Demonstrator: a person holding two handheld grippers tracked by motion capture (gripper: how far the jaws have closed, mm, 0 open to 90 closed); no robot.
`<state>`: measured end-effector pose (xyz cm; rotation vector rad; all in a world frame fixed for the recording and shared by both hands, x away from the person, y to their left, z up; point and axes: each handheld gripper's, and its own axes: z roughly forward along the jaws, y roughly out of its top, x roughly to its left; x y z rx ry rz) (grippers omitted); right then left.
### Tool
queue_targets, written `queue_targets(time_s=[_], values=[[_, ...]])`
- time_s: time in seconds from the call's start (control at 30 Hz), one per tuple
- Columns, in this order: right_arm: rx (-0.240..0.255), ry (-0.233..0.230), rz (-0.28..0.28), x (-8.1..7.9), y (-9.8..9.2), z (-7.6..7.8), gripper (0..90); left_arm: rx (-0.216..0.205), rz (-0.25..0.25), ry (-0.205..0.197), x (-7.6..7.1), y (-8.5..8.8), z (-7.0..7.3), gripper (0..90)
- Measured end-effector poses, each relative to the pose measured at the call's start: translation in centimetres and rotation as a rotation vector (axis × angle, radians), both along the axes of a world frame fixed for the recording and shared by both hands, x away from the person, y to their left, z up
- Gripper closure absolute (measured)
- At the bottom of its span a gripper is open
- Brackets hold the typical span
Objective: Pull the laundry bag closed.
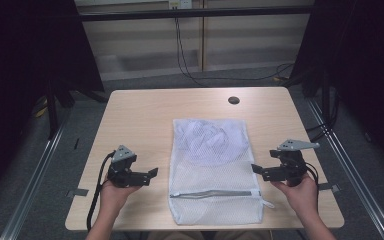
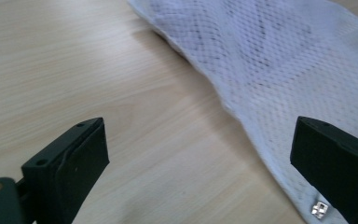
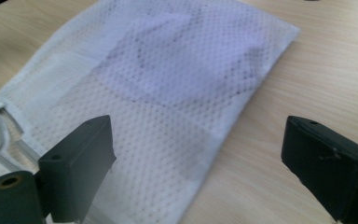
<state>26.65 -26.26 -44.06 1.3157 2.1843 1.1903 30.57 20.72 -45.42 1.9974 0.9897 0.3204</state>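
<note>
A white mesh laundry bag [image 1: 211,167] lies flat in the middle of the wooden table [image 1: 140,115], with pale cloth showing through its far half and a zipper [image 1: 215,193] running across its near end. My left gripper [image 1: 151,175] hovers just left of the bag, open, nothing between its jaws. My right gripper [image 1: 256,171] sits at the bag's right edge, also open and empty. In the left gripper view the bag [image 2: 279,70] fills the upper right. In the right gripper view the bag [image 3: 163,88] spreads ahead, its zipper [image 3: 4,135] at the left.
A dark round hole [image 1: 233,100] marks the table's far side. Black curtains hang at both sides, and metal rails run along the floor. Cables trail down the back wall.
</note>
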Motion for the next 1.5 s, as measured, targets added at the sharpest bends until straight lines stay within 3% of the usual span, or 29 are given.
queue_targets(time_s=[0.1,0.2,0.33,0.43,0.57,0.6,0.67,0.8,1.2,1.5], values=[[-0.002,0.025,0.023,0.1,1.0,0.1,4.7,-0.004,-0.021,-0.006,0.0,-0.2,0.1,4.5],[0.014,0.075,0.065,0.4,1.9,-0.1,7.5,0.011,-0.044,0.004,-0.1,-0.4,0.0,4.3],[0.044,0.081,0.088,0.6,3.0,0.2,8.0,0.017,-0.058,0.014,-0.4,-0.2,-0.2,3.9],[0.03,0.079,0.101,0.6,4.0,0.4,8.6,0.006,-0.086,0.062,-0.2,-0.2,-0.4,4.1],[0.024,0.077,0.119,0.7,5.0,0.5,8.1,-0.007,-0.091,0.089,0.0,0.0,-0.4,4.3],[0.021,0.077,0.123,0.7,5.2,0.5,7.7,-0.018,-0.103,0.09,0.0,0.1,-0.4,5.5],[0.006,0.095,0.143,0.8,6.4,0.3,7.4,-0.003,-0.099,0.056,-0.1,0.2,-0.2,5.7],[0.001,0.12,0.159,0.7,7.4,0.1,7.3,0.006,-0.099,0.039,-0.1,0.3,-0.2,6.0],[0.0,0.139,0.177,0.9,9.6,0.0,9.1,-0.017,-0.079,0.075,0.2,0.7,-0.1,5.6],[0.002,0.143,0.188,1.0,10.5,-0.1,10.6,-0.019,-0.086,0.075,0.1,0.8,0.0,4.7]])
